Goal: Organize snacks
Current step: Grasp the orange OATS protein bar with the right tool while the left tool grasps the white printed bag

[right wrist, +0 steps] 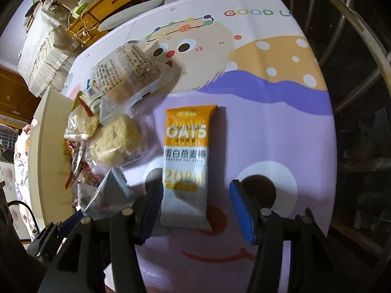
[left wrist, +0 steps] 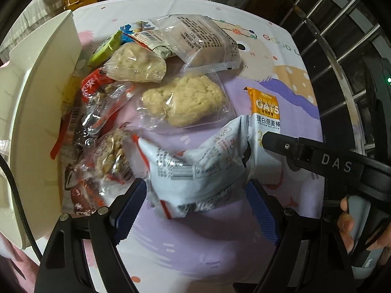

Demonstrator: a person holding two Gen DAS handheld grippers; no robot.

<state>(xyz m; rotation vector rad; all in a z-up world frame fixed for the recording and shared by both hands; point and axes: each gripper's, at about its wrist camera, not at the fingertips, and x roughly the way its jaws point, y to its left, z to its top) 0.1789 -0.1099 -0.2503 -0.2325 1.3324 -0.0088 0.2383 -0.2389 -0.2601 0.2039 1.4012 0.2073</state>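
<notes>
Squarely between right fingers (right wrist: 238, 210): oat bar (right wrist: 187, 161).

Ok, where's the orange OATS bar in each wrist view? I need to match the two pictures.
Left wrist: OATS bar at right of centre, lower end hidden behind the white packet and the right gripper's black finger.
Right wrist: OATS bar at centre, lying flat between the open right gripper fingers.
Shared landmark: the clear-wrapped beige cookie, just left of the bar in both.
</notes>
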